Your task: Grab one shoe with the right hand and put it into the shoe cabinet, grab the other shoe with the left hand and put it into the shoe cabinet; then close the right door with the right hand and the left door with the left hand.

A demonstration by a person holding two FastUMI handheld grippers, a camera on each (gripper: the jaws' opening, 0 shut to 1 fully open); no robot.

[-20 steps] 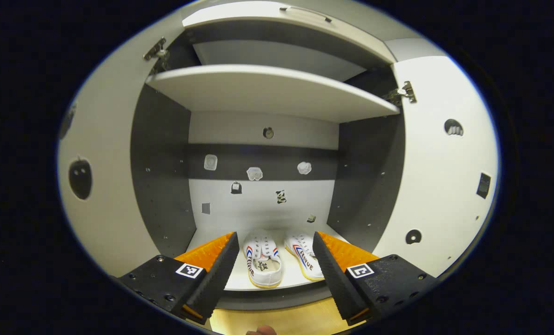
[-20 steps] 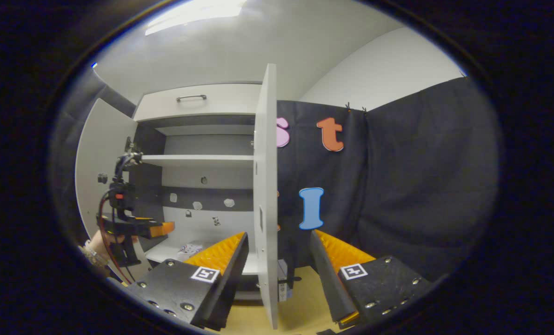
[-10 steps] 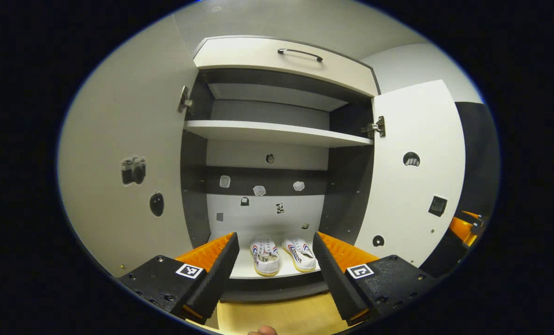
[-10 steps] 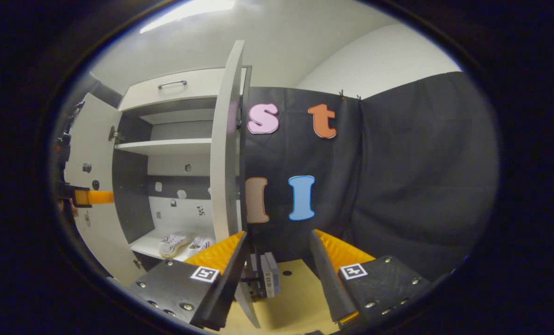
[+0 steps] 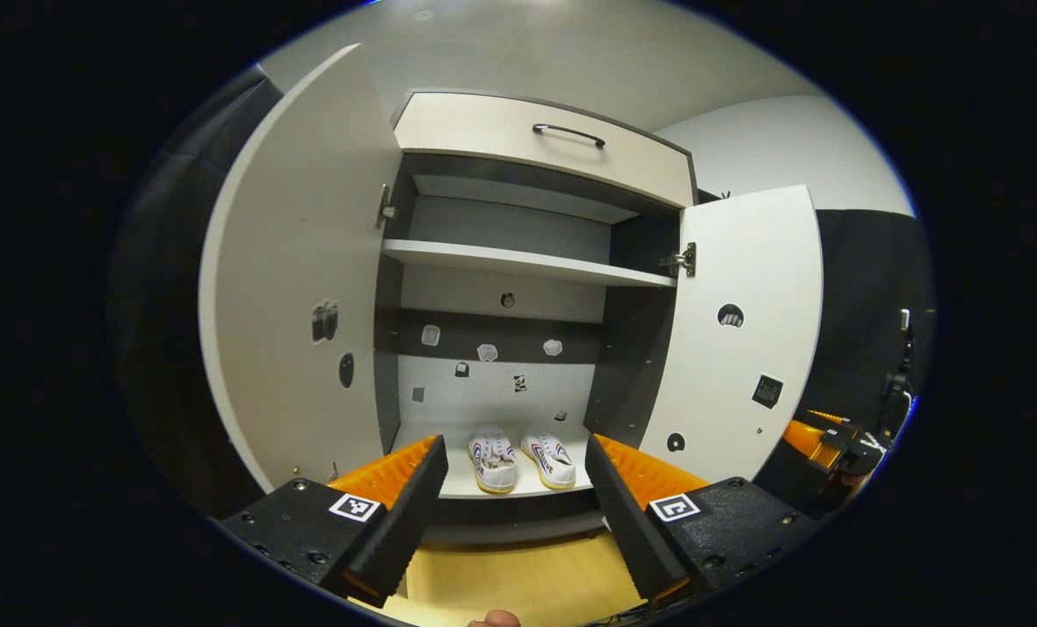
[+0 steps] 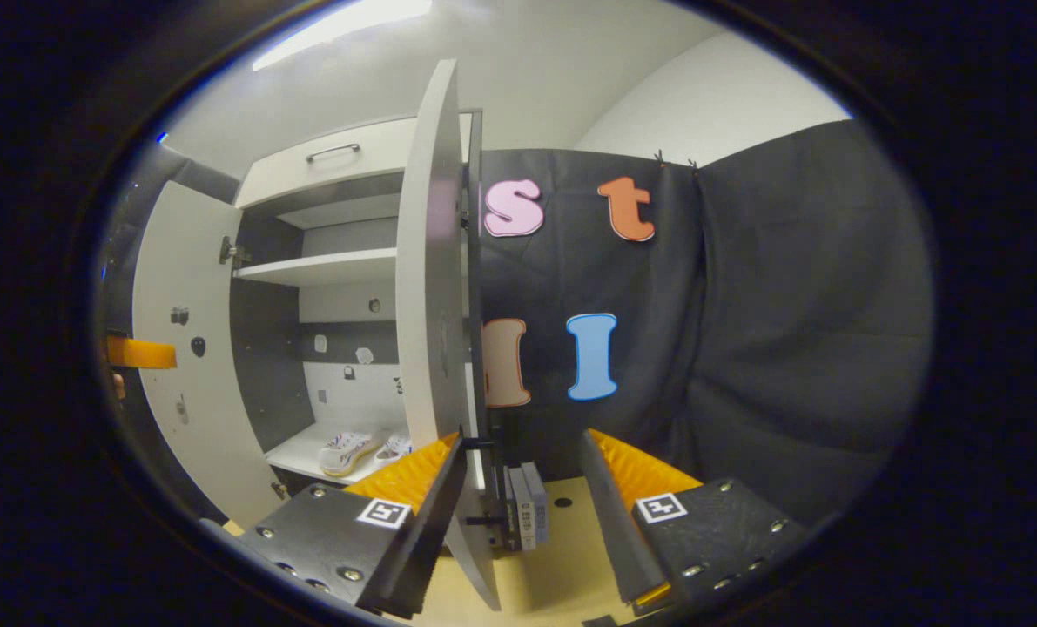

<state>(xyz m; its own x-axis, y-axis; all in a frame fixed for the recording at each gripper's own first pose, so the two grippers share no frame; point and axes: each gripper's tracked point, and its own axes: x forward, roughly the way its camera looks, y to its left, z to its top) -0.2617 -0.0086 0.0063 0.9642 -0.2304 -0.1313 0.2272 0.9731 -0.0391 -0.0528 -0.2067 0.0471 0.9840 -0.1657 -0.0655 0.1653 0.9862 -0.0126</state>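
Left gripper spread facing the shoes; right gripper spread beside the right door.

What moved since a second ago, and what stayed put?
The left tongs backed away from the cabinet, open and empty. The right tongs slid around behind the right door. Both shoes stayed on the bottom shelf, both doors open.

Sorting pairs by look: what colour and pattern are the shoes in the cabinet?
White shoes with red and blue side stripes, clearest in the left gripper view.
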